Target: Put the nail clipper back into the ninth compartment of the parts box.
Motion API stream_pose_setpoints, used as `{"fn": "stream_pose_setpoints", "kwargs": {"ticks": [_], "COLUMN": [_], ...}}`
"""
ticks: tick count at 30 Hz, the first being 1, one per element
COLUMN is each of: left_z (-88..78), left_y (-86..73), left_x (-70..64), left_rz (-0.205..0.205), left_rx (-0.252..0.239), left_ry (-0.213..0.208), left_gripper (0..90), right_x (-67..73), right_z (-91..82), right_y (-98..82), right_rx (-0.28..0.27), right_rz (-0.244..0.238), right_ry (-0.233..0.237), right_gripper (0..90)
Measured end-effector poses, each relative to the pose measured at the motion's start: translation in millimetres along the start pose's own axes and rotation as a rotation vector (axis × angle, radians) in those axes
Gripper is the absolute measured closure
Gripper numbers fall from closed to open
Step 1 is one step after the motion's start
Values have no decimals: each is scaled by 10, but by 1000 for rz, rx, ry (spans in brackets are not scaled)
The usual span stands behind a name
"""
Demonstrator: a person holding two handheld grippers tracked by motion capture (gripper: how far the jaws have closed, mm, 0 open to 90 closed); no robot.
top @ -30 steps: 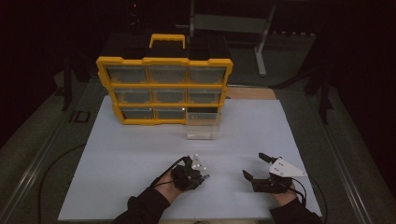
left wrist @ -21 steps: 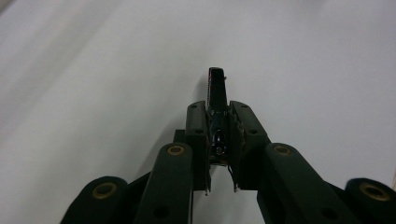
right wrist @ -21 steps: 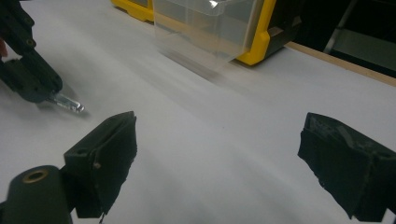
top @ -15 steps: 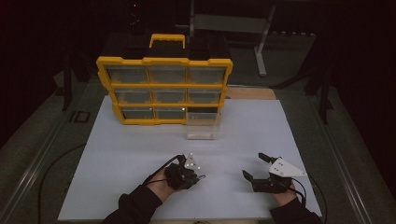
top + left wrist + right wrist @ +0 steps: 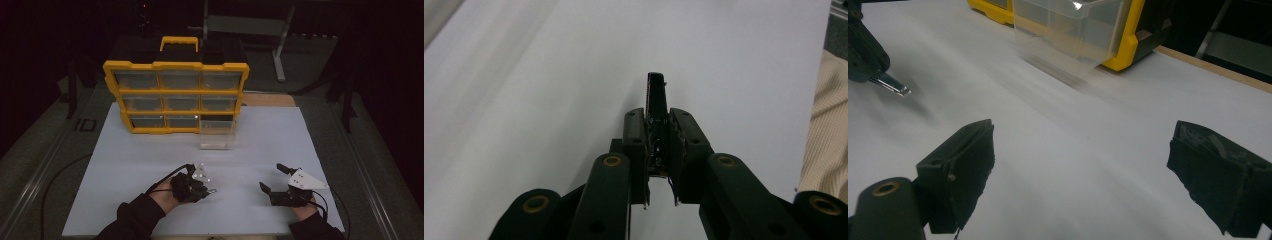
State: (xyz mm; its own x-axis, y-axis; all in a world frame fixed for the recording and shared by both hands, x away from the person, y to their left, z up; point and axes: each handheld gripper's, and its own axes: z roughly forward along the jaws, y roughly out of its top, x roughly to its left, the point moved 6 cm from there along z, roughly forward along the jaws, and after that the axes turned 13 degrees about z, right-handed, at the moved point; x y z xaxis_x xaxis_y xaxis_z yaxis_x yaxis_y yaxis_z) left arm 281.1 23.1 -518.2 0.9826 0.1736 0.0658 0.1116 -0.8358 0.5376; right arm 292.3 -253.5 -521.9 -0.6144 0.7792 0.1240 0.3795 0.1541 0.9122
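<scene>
You are gripping a small, thin, dark part (image 5: 656, 95) in your left gripper (image 5: 196, 184), the jaws closing tight on it so that a narrow flat strip is sticking out past the tips. In the left gripper view it is reading as dark and edge-on; in the right gripper view its exposed end (image 5: 892, 85) is glinting like metal. What it is cannot be told. Its long axis is running in line with the jaws, pointing away from your hand toward your right, just above the white sheet (image 5: 150, 160) covering the bench. Your right gripper (image 5: 274, 180) is resting on the sheet well apart from it, jaws standing wide open and holding nothing. Farther back, a clear plastic drawer (image 5: 217, 134) is sitting pulled out in front of the yellow organiser box (image 5: 175, 95), at its lower right corner, with the box's other clear drawers sitting closed in their rows.
</scene>
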Motion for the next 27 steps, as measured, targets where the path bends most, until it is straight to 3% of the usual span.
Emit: {"fn": "stream_pose_setpoints", "kwargs": {"ticks": [11,19,27], "left_z": [-143,-231,-362], "left_y": [7,87,161], "left_x": [14,-28,8], "left_rz": [55,100,149], "left_rx": [6,-19,-15], "left_ry": [-38,-75,-72], "left_gripper": [798,797,798], "right_x": [7,5,1], "right_z": [1,-1,-9], "right_y": [6,11,16], "right_rx": [-2,-5,-7], "right_rz": [3,1,1], "right_ry": [1,-1,-2], "right_gripper": [113,113,112]}}
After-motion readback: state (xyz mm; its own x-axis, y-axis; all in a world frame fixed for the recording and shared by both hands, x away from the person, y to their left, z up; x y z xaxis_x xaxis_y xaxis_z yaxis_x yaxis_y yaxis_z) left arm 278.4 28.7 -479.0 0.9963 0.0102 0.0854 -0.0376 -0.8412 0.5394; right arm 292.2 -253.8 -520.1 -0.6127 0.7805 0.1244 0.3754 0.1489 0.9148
